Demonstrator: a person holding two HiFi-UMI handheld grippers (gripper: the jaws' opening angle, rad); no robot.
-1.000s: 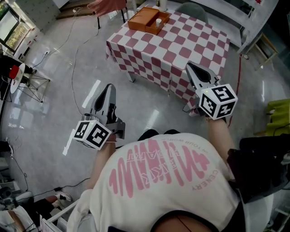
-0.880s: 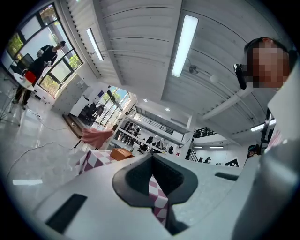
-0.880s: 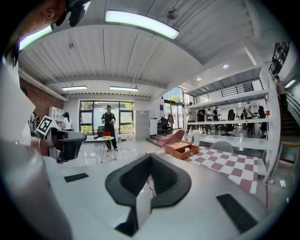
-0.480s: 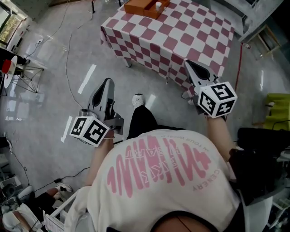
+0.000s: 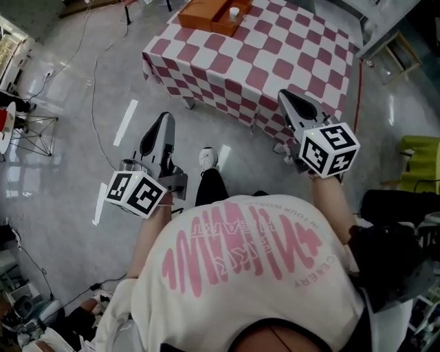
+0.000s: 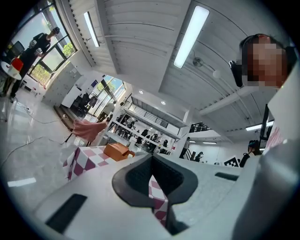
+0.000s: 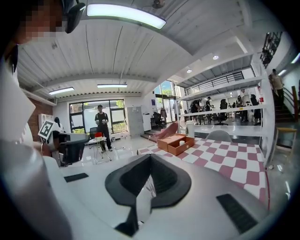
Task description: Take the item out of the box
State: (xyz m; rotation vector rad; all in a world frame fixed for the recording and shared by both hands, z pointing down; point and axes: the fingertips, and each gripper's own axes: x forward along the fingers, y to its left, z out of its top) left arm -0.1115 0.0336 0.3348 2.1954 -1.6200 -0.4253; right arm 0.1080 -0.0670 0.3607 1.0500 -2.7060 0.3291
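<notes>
While left gripper (image 5: 162, 124) and right gripper (image 5: 289, 102) hang clenched, empty, short of the table (image 5: 275, 62), it looks like just the approach; the white item (image 5: 234, 12) sits in the orange box (image 5: 205, 16) there; next, I'd say: walk up, jaws apart.

Bright, ceiling strip lts (image 7: 124, 15); floor (image 5: 69, 158) glare; fisheye edges dark.

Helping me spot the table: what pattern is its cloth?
The cloth has dark-red and white checks; head view shows it best.
</notes>
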